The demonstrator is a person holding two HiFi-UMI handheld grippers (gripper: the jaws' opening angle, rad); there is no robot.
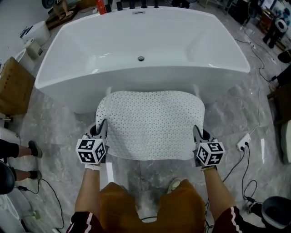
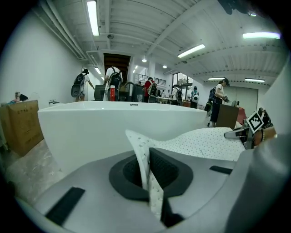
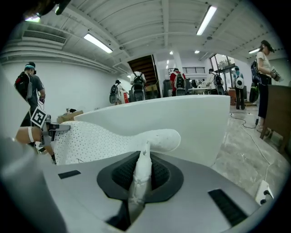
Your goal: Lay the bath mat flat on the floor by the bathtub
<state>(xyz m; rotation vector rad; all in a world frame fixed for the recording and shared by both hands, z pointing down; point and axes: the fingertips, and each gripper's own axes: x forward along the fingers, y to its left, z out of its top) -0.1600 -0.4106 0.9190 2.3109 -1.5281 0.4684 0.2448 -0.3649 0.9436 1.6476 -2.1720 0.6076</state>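
Note:
A white bath mat dotted with small holes hangs spread out above the grey floor, just in front of the white bathtub. My left gripper is shut on the mat's near left edge, and the right gripper is shut on its near right edge. In the left gripper view the mat's edge stands pinched between the dark pads of the left gripper, with the tub wall ahead. The right gripper view shows a bunched fold of mat clamped in the right gripper.
Marbled grey floor surrounds the tub. A cardboard box stands at the left, beside a bystander's shoes. A power strip with cables lies at the right. Bottles line the tub's far rim. People stand in the background.

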